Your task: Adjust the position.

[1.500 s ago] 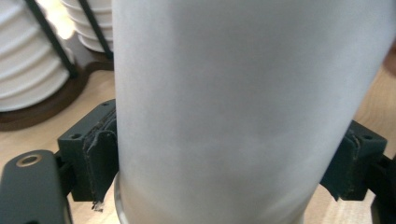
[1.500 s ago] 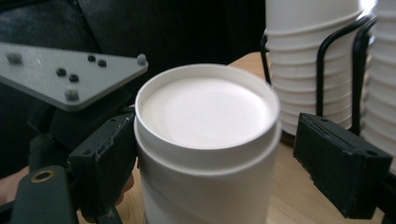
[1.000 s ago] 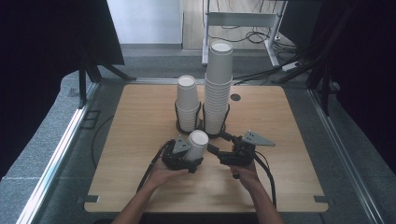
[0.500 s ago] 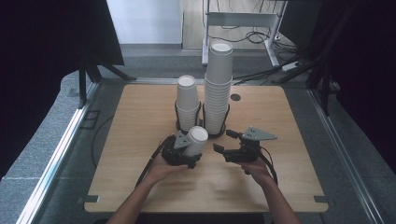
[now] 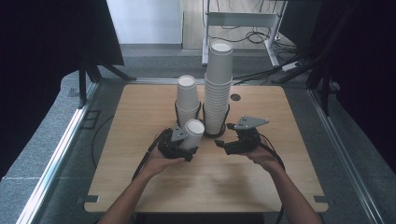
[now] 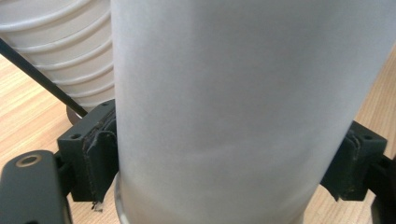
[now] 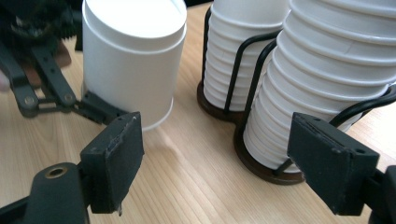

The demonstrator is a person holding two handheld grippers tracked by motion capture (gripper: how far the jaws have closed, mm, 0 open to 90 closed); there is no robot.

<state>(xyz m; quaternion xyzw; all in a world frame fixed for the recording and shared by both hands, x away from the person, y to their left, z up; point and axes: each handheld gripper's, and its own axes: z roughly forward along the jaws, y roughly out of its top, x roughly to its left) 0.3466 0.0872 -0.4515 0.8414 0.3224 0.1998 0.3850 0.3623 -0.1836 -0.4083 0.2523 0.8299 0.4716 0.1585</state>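
No text, label, brand, number or sign can be read in these pictures. The white paper cup is plain on its side and on its bottom, and the stacked cups in the wire holders carry no print either. The wooden table has no marking, and the black jaws in both gripper views bear no writing.
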